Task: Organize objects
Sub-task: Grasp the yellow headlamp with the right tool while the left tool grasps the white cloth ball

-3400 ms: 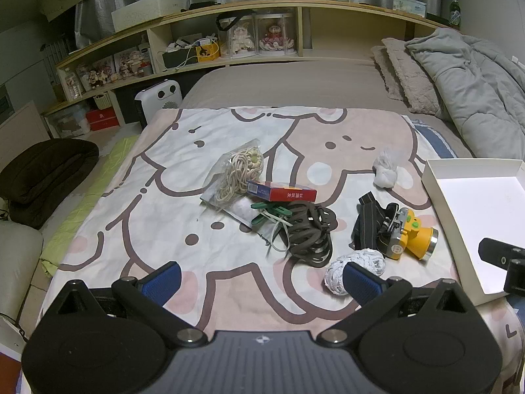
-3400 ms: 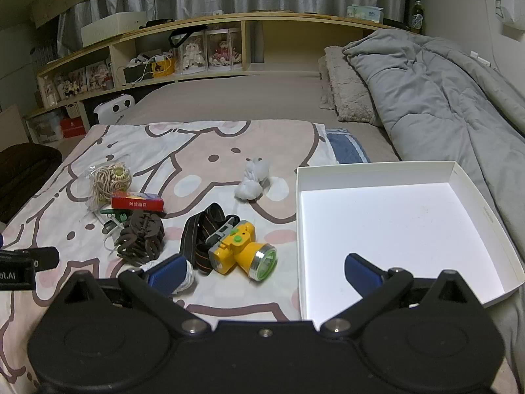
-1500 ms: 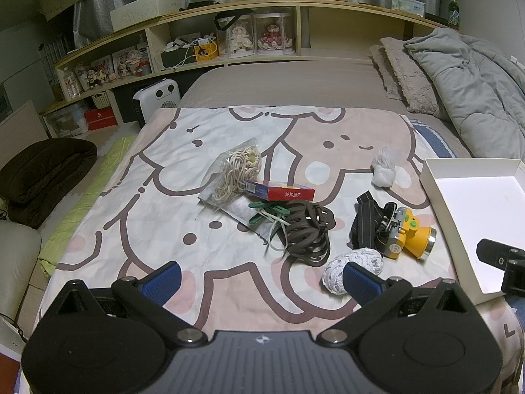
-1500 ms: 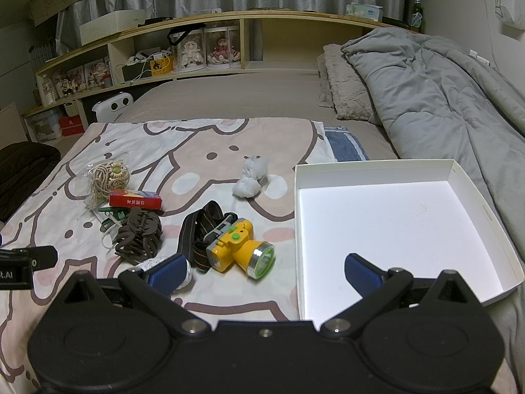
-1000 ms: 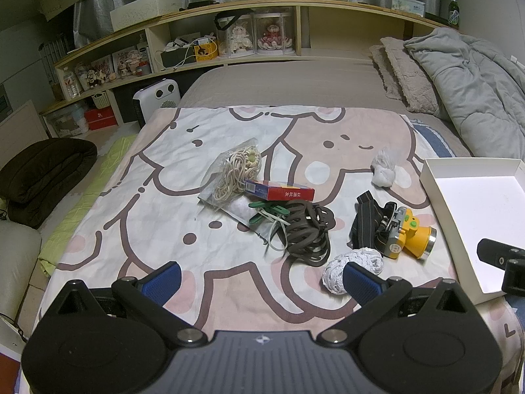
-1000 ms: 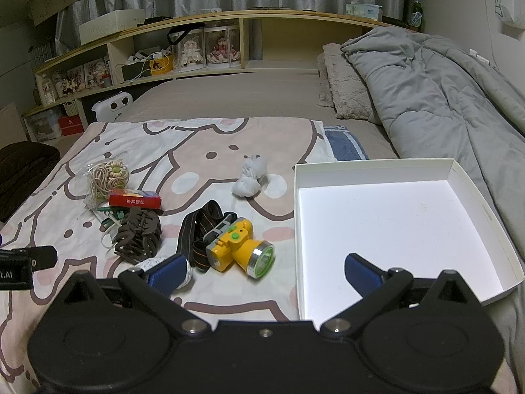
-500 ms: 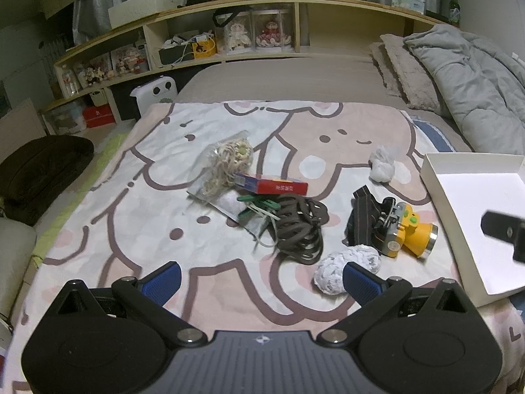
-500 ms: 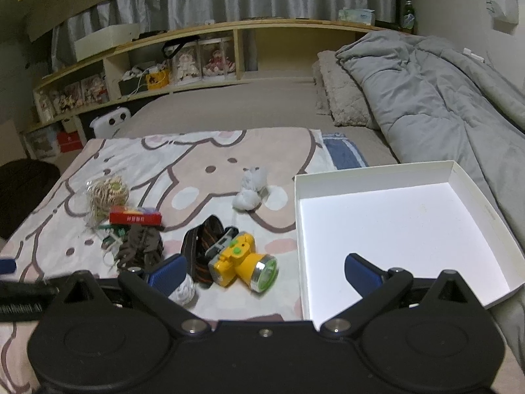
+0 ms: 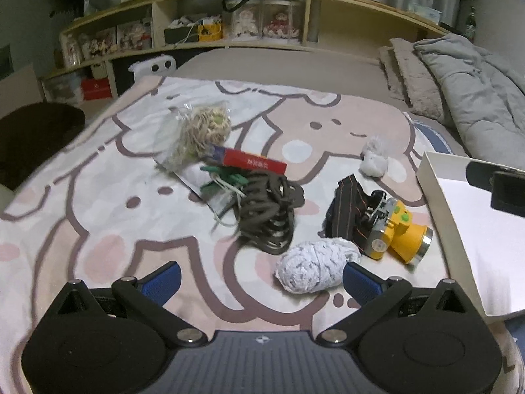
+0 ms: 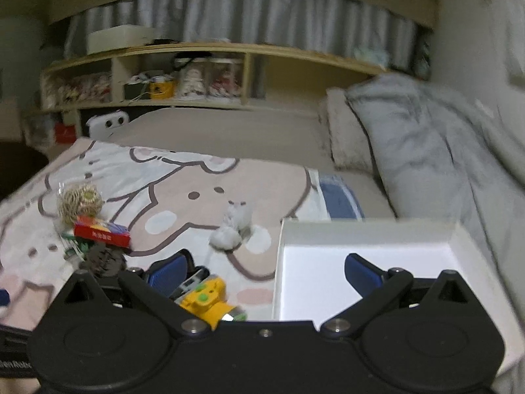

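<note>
The white box (image 9: 436,197) lies empty on the bed, the clutter beside it. A good first pick looks to be the yarn ball (image 9: 315,267), nearest the left hand-held gripper (image 9: 259,279), which hangs low, released. The right hand-held gripper (image 10: 265,269), also released, hangs over the yellow headlamp (image 10: 206,300).

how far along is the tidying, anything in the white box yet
Nothing looks done: the white box shows nothing inside. Both the left gripper and right gripper are open, holding nothing. Left to sort: yellow headlamp, yarn ball, dark cords, red box, bagged twine, white tuft.
</note>
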`<state>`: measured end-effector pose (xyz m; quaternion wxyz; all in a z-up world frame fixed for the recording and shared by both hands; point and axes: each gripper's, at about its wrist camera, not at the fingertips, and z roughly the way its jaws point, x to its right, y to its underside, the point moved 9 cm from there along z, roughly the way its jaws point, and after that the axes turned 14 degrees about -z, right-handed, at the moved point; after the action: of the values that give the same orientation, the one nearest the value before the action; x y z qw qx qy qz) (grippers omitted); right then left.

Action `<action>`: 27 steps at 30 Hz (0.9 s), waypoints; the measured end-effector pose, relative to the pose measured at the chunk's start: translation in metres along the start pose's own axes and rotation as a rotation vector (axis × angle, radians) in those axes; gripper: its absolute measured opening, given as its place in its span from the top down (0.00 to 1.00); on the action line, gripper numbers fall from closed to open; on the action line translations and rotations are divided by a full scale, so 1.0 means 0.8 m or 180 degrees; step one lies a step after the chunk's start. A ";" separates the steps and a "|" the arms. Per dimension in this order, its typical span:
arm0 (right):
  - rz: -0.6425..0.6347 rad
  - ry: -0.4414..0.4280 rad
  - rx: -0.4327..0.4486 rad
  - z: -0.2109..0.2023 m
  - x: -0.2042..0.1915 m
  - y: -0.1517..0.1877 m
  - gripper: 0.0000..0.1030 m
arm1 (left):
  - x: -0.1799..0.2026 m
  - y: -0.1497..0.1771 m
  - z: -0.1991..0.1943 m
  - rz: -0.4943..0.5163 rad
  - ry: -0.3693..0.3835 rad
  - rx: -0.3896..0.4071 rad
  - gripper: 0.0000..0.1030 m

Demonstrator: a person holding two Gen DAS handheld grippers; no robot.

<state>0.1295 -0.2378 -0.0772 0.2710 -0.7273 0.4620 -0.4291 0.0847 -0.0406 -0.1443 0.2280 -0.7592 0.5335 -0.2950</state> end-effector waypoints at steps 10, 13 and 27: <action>-0.0726 -0.0313 -0.0162 0.035 -0.018 0.037 0.00 | 0.009 0.030 0.049 -0.0499 0.0207 -0.0594 0.00; -0.1186 -0.0344 -0.0151 0.037 -0.038 0.046 0.04 | 0.012 0.031 0.054 -0.0610 0.0262 -0.0636 0.00; -0.2208 -0.0670 -0.0354 0.077 -0.106 0.080 0.33 | 0.027 0.015 0.060 -0.0854 0.0471 -0.0705 0.00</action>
<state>0.1375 -0.1885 -0.1896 0.1156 -0.8945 0.1801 -0.3925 0.1150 -0.0633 -0.1826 0.0619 -0.8202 0.4720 -0.3173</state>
